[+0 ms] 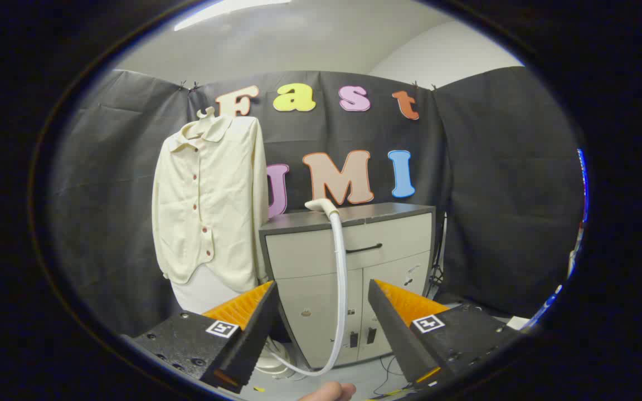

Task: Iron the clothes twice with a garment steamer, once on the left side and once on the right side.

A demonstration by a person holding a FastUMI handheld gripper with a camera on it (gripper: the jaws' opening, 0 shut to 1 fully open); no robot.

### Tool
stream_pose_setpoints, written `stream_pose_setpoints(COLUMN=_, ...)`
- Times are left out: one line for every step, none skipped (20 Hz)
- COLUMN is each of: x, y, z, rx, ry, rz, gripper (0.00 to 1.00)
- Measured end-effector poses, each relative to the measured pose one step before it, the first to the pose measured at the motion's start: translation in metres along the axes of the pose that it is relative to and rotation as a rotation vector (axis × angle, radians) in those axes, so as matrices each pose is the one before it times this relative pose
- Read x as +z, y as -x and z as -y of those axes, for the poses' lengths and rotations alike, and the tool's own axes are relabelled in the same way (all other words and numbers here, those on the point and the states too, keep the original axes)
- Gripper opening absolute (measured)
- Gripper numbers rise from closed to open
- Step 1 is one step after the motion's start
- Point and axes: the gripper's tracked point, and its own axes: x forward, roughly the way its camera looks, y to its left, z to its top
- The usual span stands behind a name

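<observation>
- Tongs [321, 312] spread wide, empty (nothing steamed yet).
- Next: reach the white steamer head [321, 206] on the grey cabinet [354, 245], beside the cream buttoned shirt [209, 200].

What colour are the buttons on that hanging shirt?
Reddish-brown, on a cream shirt, seen in the gripper view, beyond the open tool.

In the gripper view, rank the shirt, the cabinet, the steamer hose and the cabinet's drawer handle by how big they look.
Largest to smallest as they look:
1. Cabinet and shirt, too close in apparent size to rank.
2. Steamer hose, long but thin.
3. Drawer handle.
The tongs stand open, holding nothing.
</observation>
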Motion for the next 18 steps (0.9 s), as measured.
stream_pose_setpoints(x=0.00031, y=-0.00002, z=-0.0006, rx=0.00319, ry=-0.00031, rz=-0.00398, gripper=0.97)
stream_pose_setpoints(x=-0.00153, y=-0.00044, z=0.00177, rx=-0.00074, ry=0.00008, rz=-0.00849, gripper=0.97)
stream_pose_setpoints(x=-0.00036, y=-0.00029, z=-0.00079, rx=0.00356, ry=-0.0033, rz=-0.00988, gripper=0.97)
stream_pose_setpoints(x=0.00079, y=0.00005, z=-0.00133, rx=0.00361, ry=-0.00103, rz=-0.00092, gripper=0.98)
stream_pose_setpoints(x=0.00265, y=0.00025, z=-0.00178, rx=0.00649, ry=-0.0023, rz=0.00262, gripper=0.98)
stream_pose_setpoints(x=0.00088, y=0.00004, z=-0.00262, rx=0.00601, ry=-0.00137, rz=0.0015, gripper=0.98)
stream_pose_setpoints(x=-0.00065, y=0.00015, z=-0.0013, rx=0.00528, ry=-0.00067, rz=-0.00252, gripper=0.98)
stream_pose_setpoints(x=-0.00234, y=0.00068, z=-0.001, rx=0.00661, ry=-0.00152, rz=-0.00471, gripper=0.97)
stream_pose_setpoints(x=-0.00235, y=-0.00044, z=0.00006, rx=0.00033, ry=-0.0055, rz=-0.00828, gripper=0.98)
stream_pose_setpoints(x=-0.00341, y=0.00082, z=-0.00053, rx=0.00414, ry=-0.01083, rz=-0.01197, gripper=0.98)
stream_pose_setpoints(x=-0.00103, y=0.00051, z=-0.00076, rx=-0.00055, ry=-0.0062, rz=-0.00767, gripper=0.98)
stream_pose_setpoints(x=0.00133, y=-0.00039, z=-0.00157, rx=0.00555, ry=-0.00385, rz=0.00001, gripper=0.98)
stream_pose_setpoints(x=0.0031, y=-0.00026, z=-0.00278, rx=0.00783, ry=0.00087, rz=0.00526, gripper=0.98)
stream_pose_setpoints(x=0.00086, y=0.00016, z=-0.00268, rx=0.00775, ry=0.00373, rz=0.0036, gripper=0.98)
stream_pose_setpoints(x=0.00174, y=0.00012, z=-0.00099, rx=0.00101, ry=0.00232, rz=0.00536, gripper=0.98)
stream_pose_setpoints(x=0.00206, y=-0.00083, z=-0.00111, rx=0.00395, ry=-0.00039, rz=0.0066, gripper=0.98)
stream_pose_setpoints(x=0.00245, y=-0.00234, z=-0.00219, rx=0.00407, ry=0.00092, rz=0.00754, gripper=0.98)
stream_pose_setpoints(x=0.00158, y=-0.00352, z=-0.00175, rx=0.00466, ry=0.00448, rz=0.00401, gripper=0.98)
